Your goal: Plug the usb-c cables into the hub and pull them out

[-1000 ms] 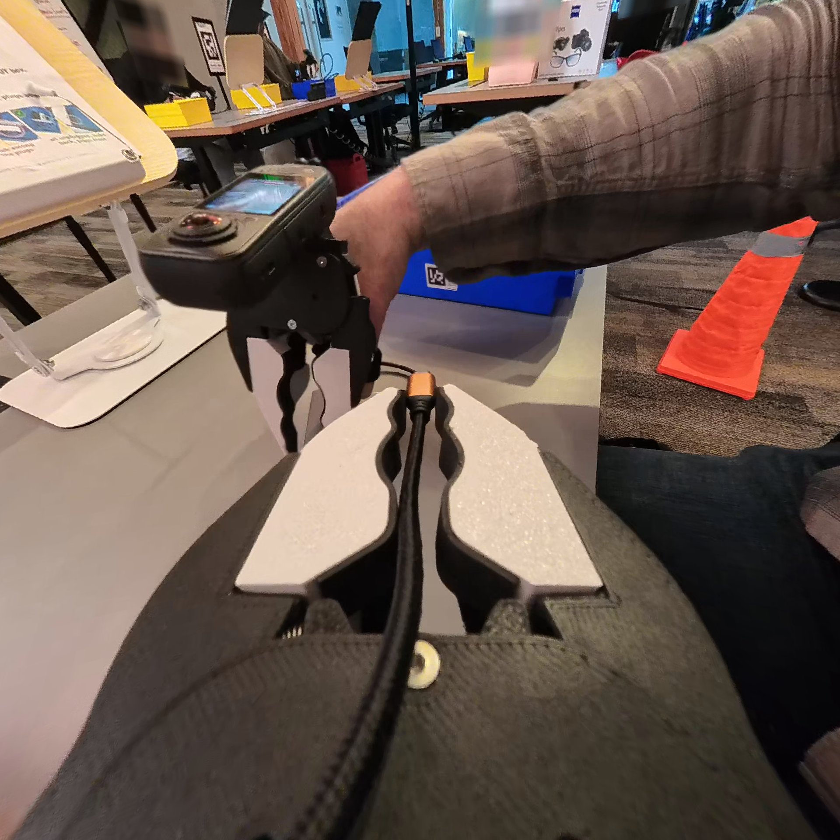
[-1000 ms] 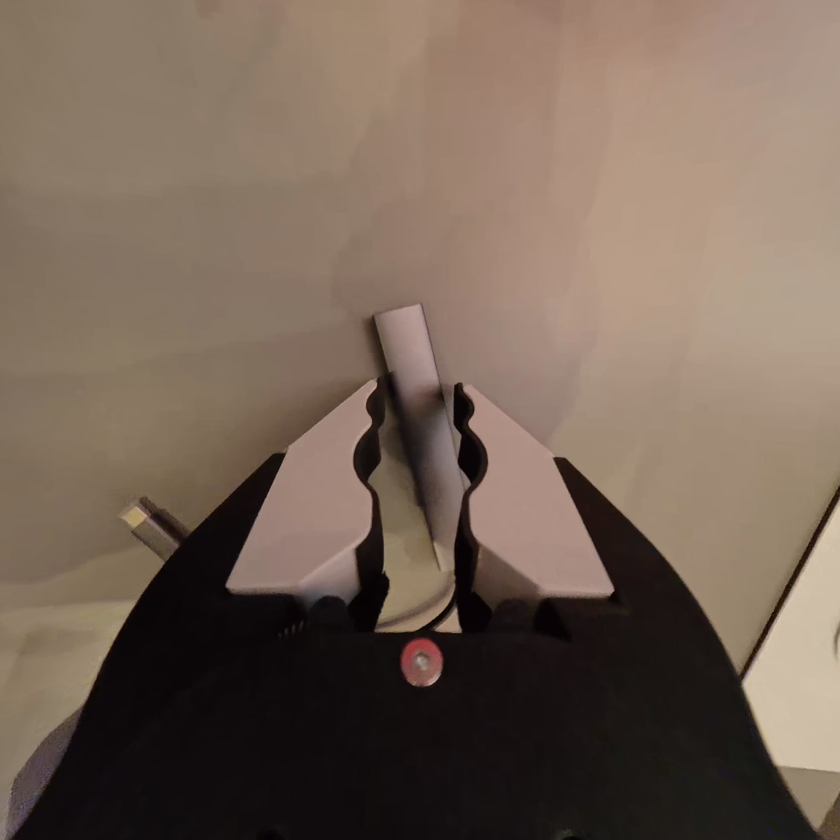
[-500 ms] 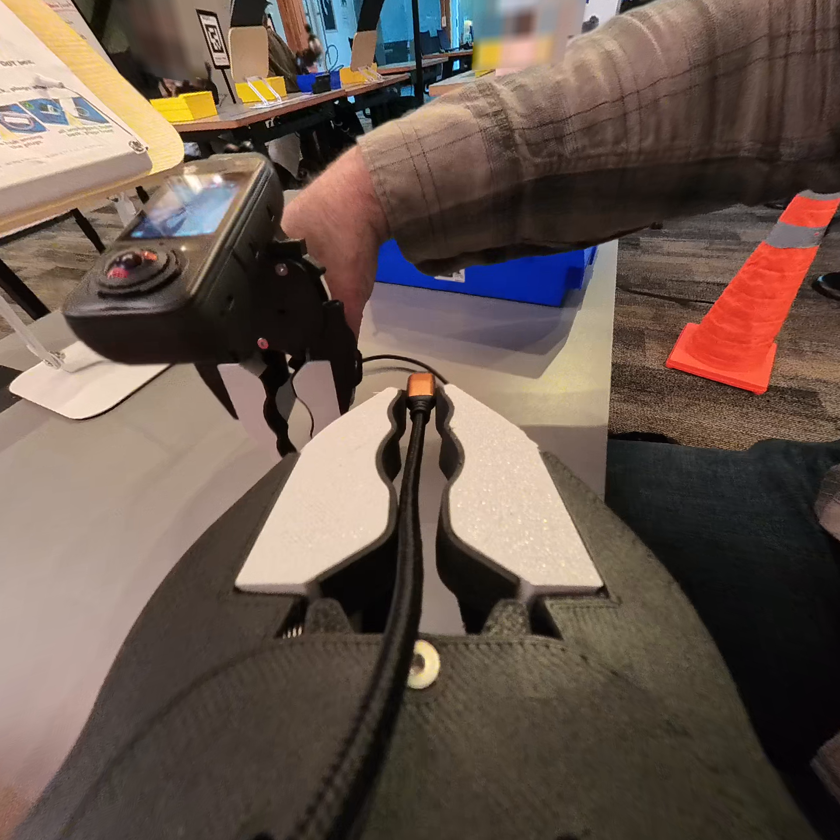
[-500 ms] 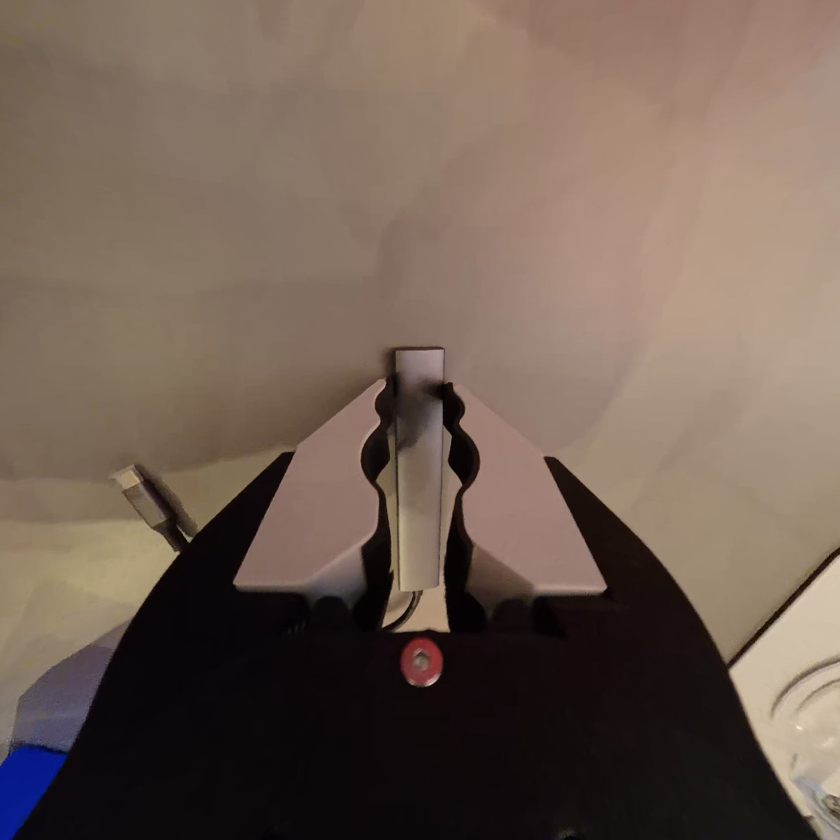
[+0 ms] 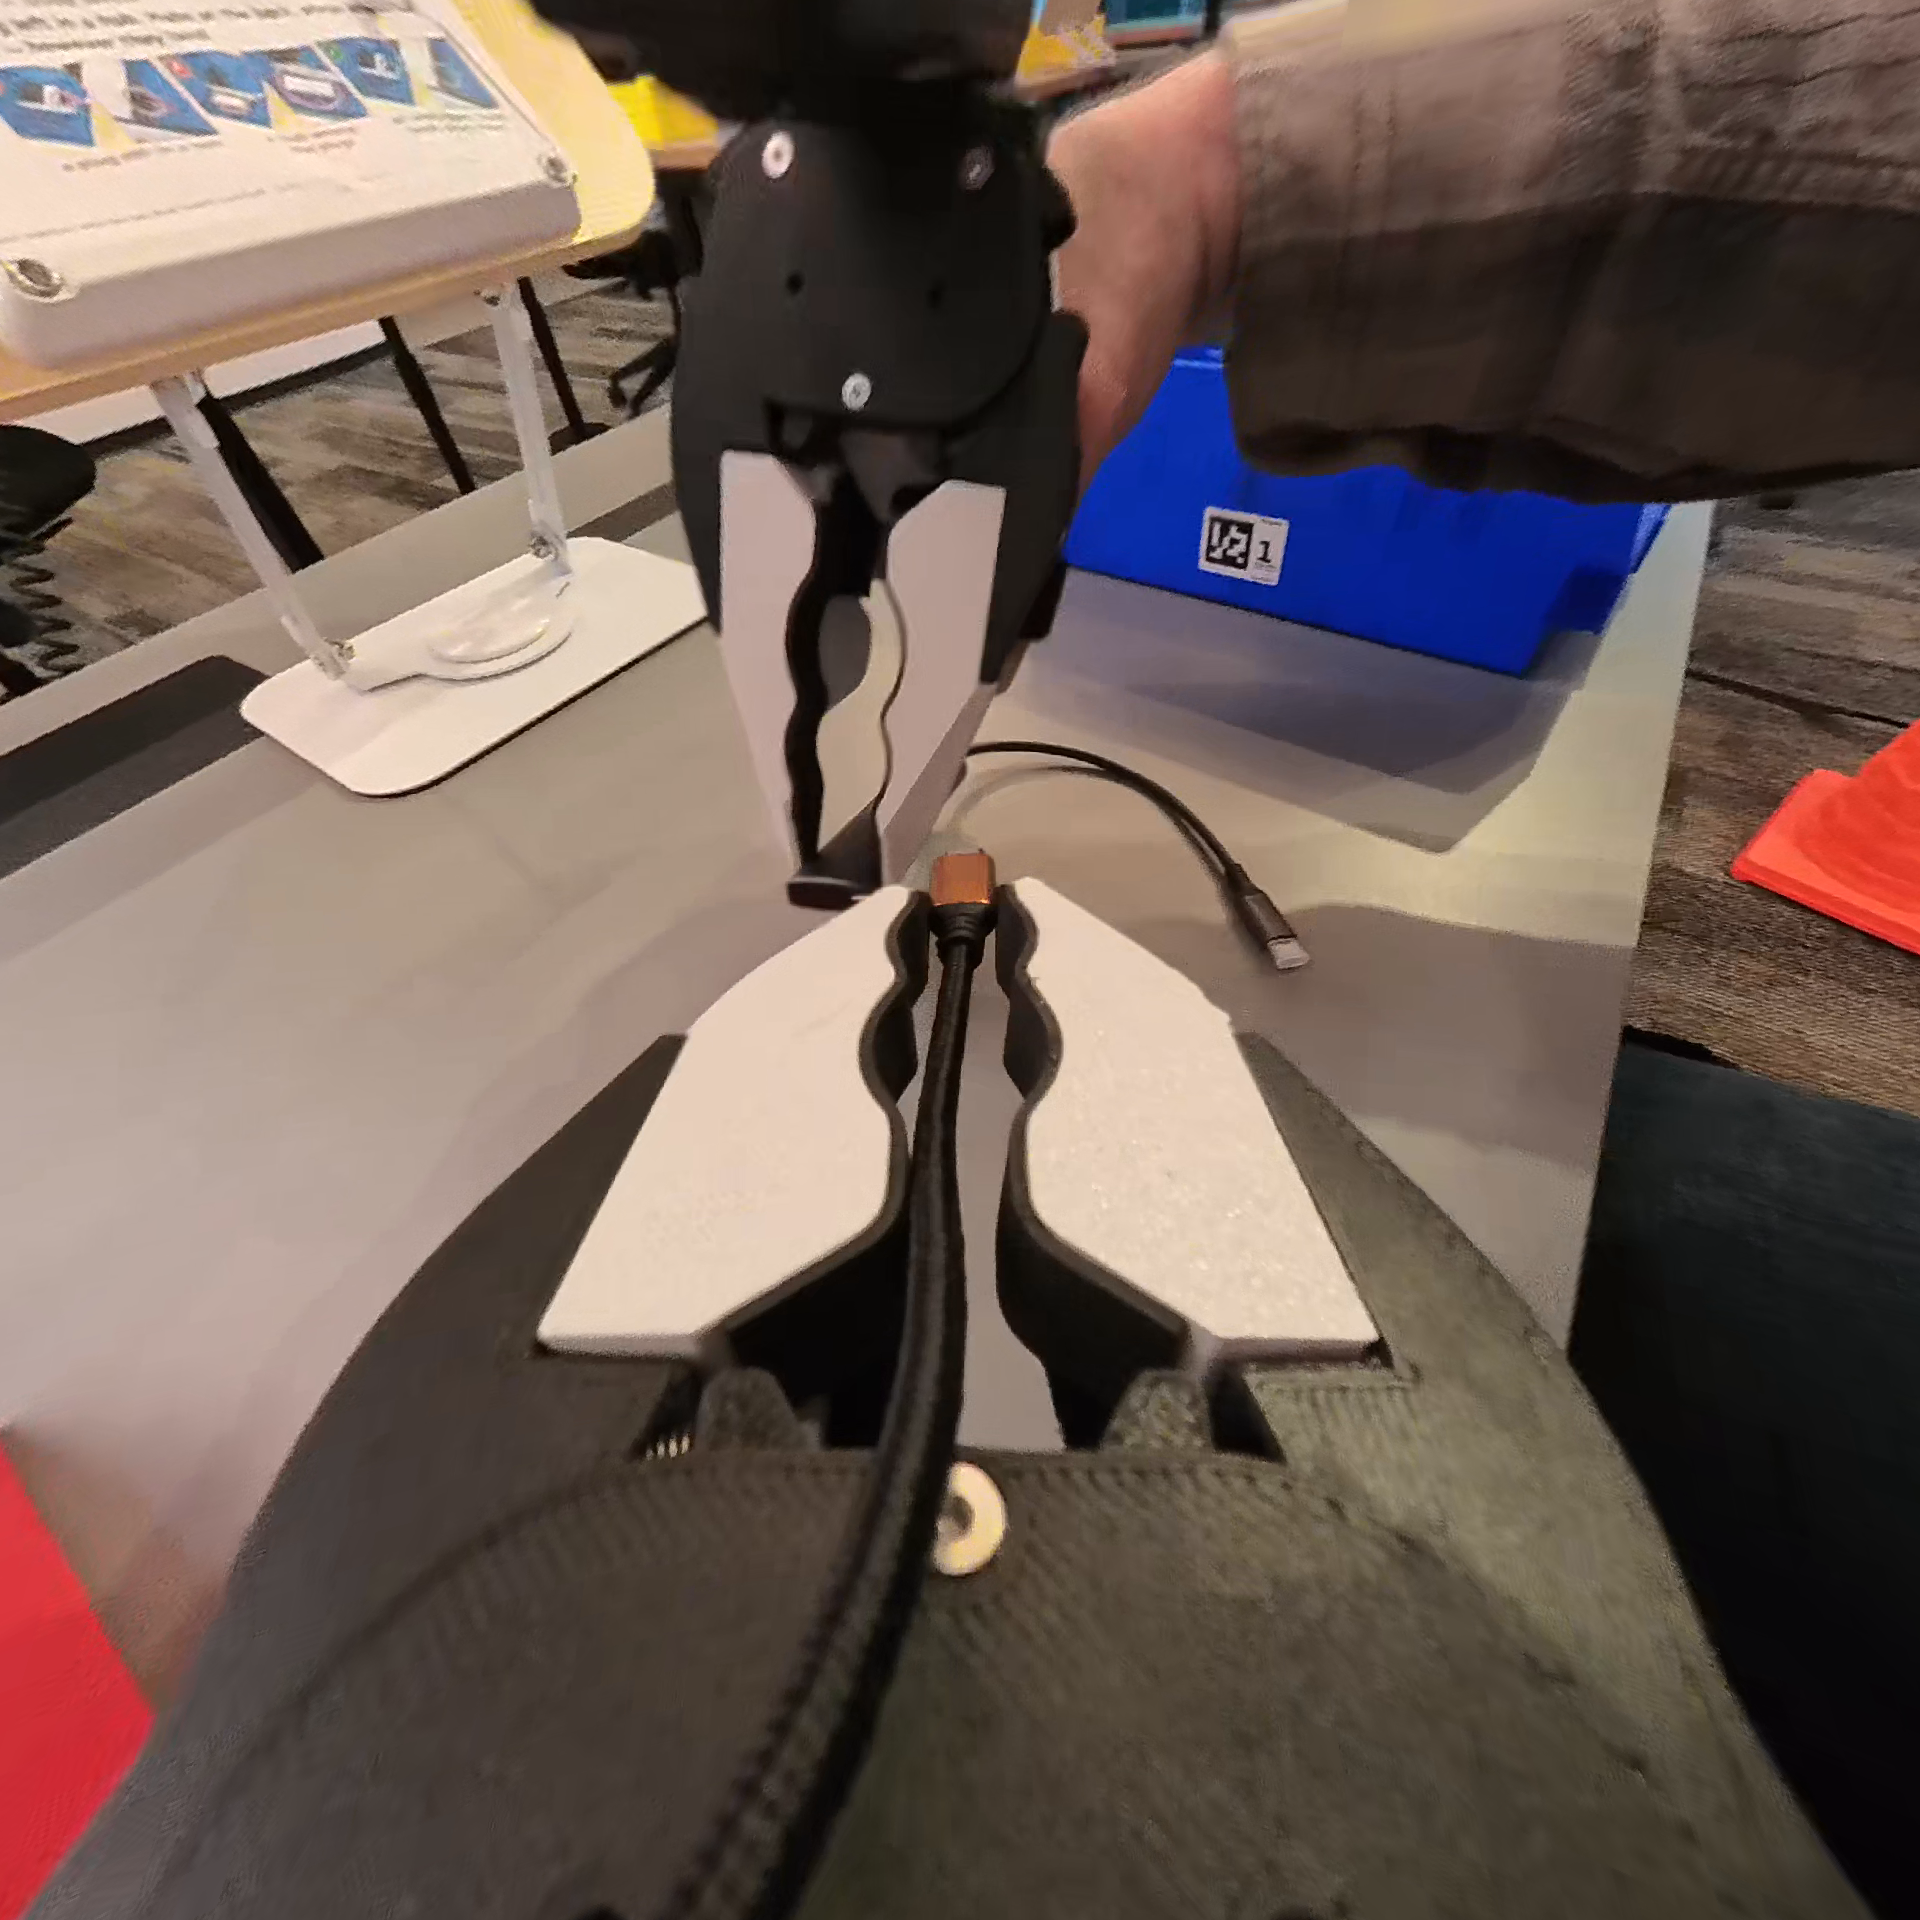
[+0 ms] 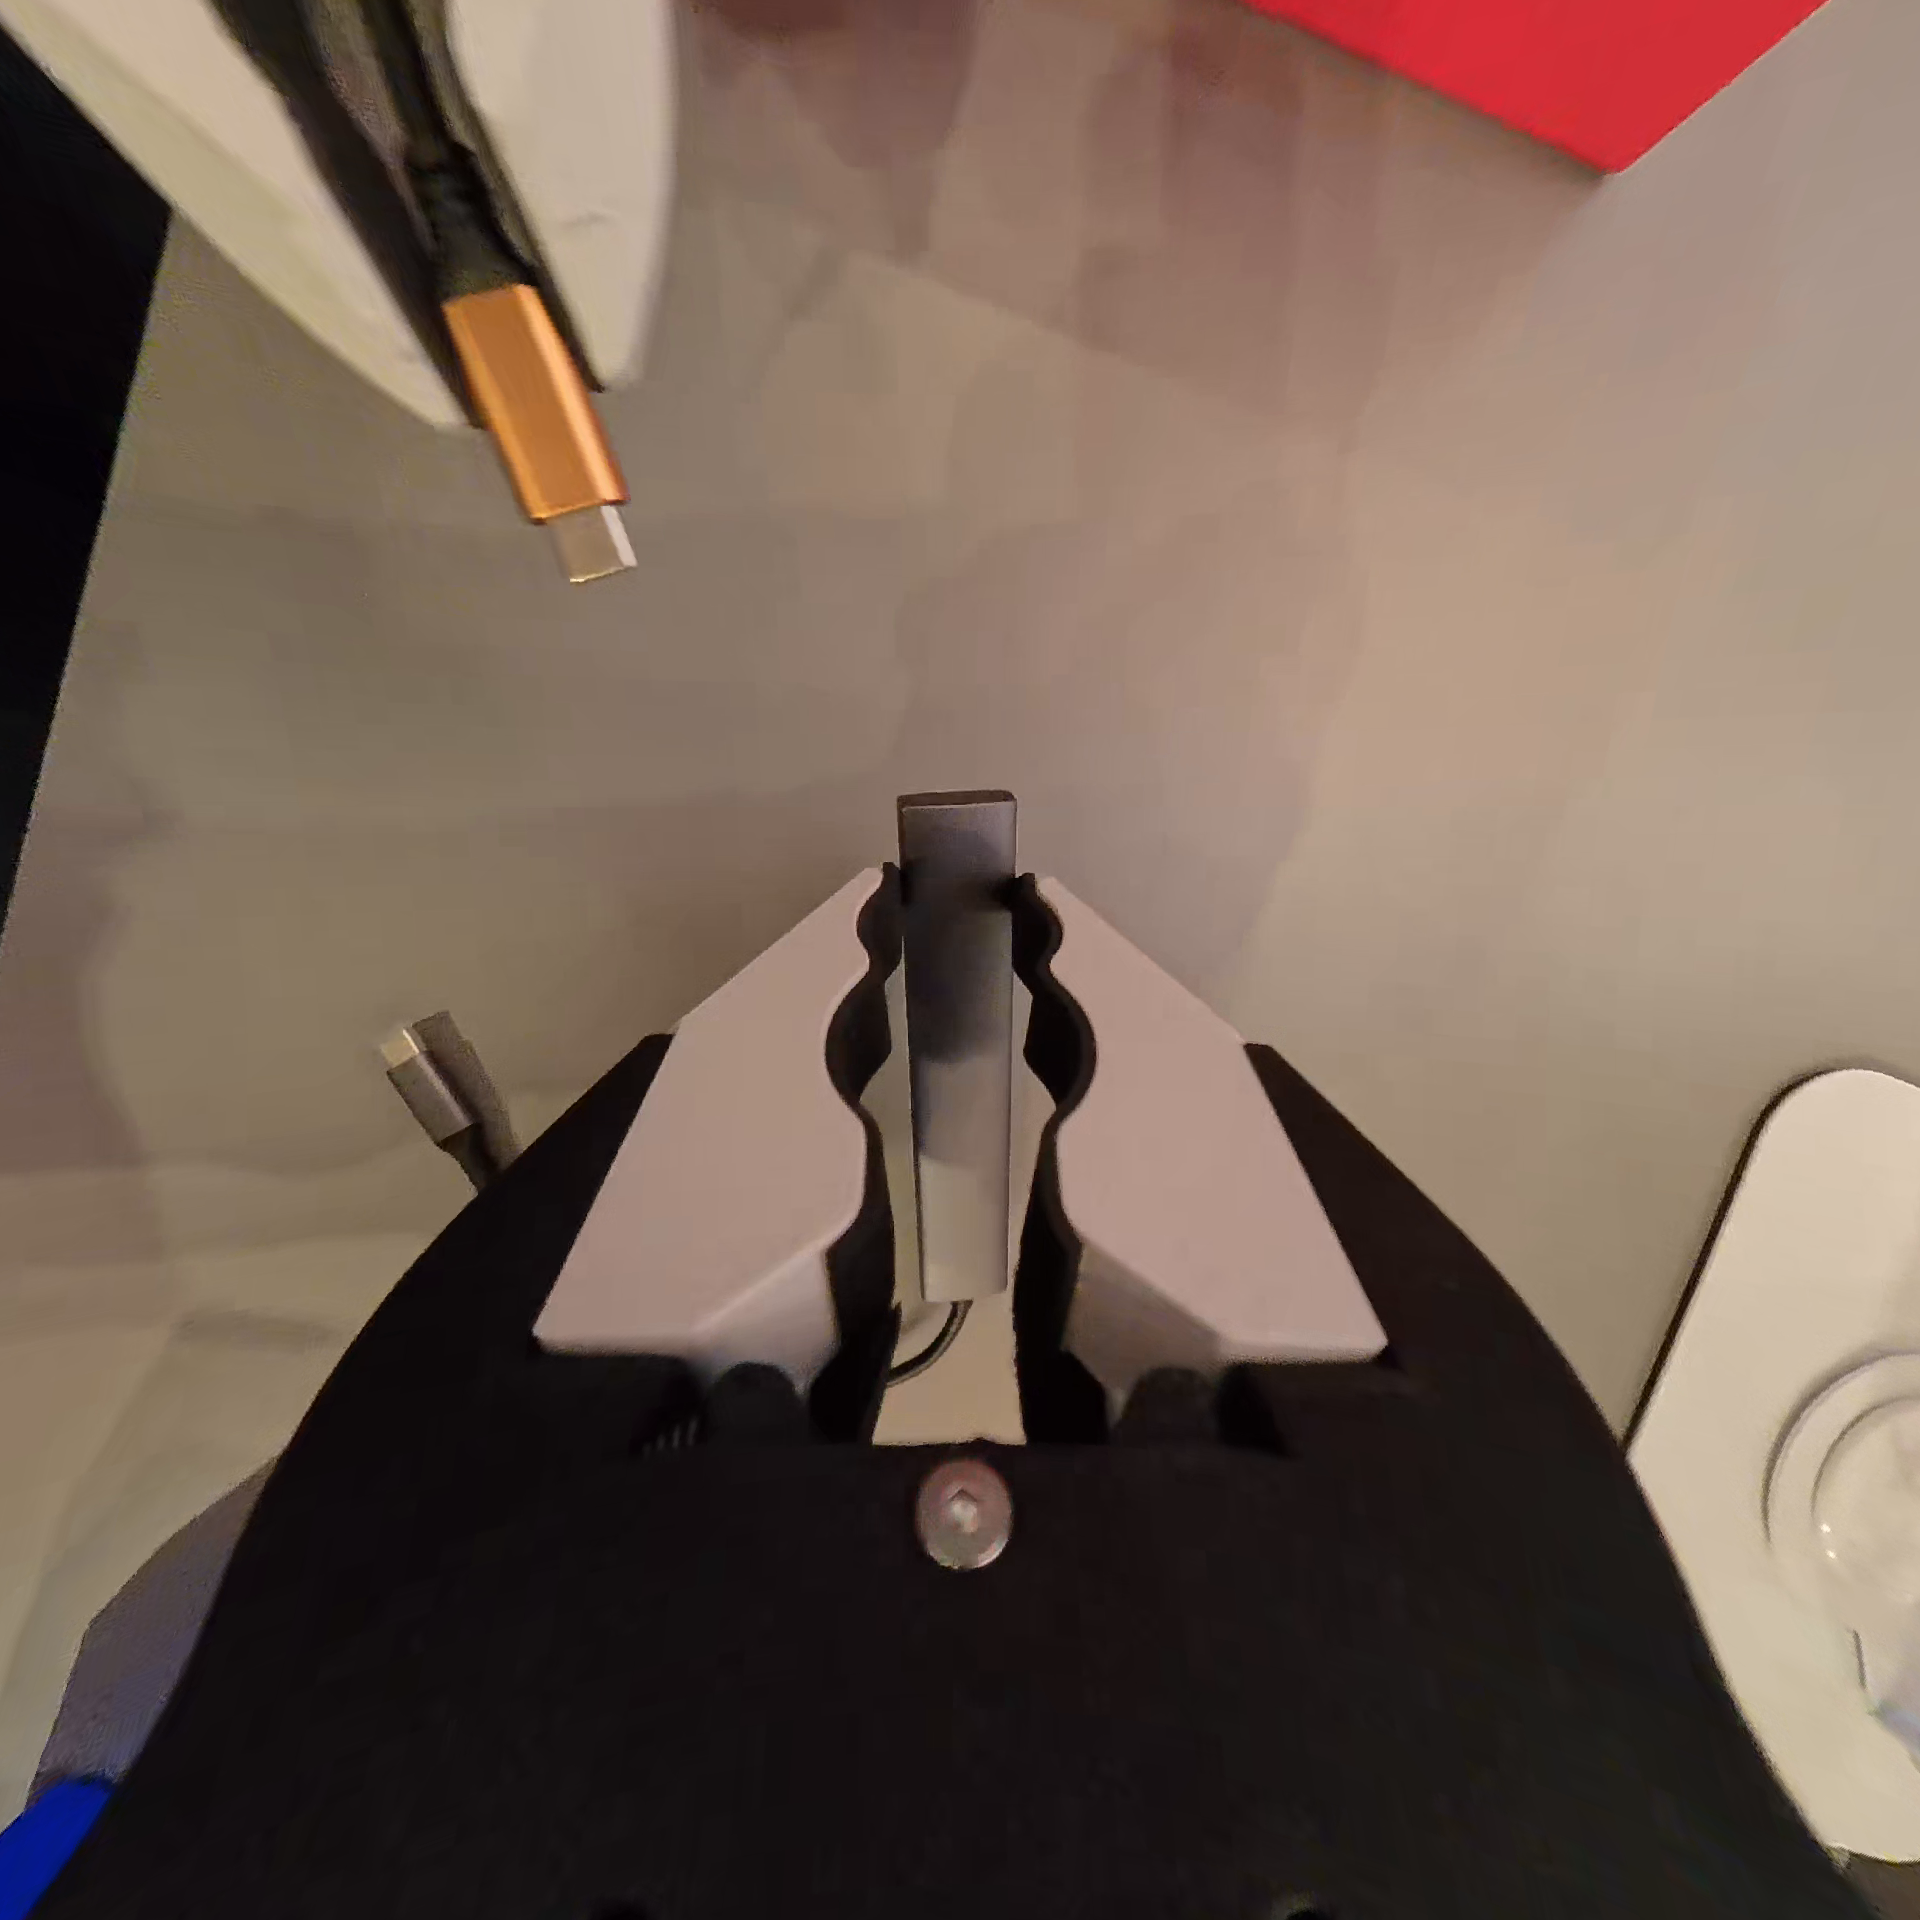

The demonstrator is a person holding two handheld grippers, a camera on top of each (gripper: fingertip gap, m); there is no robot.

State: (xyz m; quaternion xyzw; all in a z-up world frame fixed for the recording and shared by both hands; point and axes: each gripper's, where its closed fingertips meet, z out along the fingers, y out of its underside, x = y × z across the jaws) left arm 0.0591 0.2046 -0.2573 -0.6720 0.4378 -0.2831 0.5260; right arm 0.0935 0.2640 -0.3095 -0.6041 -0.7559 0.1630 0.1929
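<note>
Right wrist view: hub (image 6: 958, 1039) between hand-held gripper (image 6: 958, 894) fingers

Matt plastic, braided cloth and brushed metal

The black cable (image 5: 940, 1122) wears woven braid, its plug (image 6: 535, 416) satin copper-toned metal; the hub (image 6: 956, 1039) looks brushed grey metal; the table (image 5: 312, 1039) is smooth, matt grey; the sleeve (image 5: 1558, 239), upper right, is woven cloth.

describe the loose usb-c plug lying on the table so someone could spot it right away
On the grey table, look in front of the blue bin. A thin black cable curves there, ending in a dark grey plug. Unlike the copper plug, it lies loose on the table.
</note>
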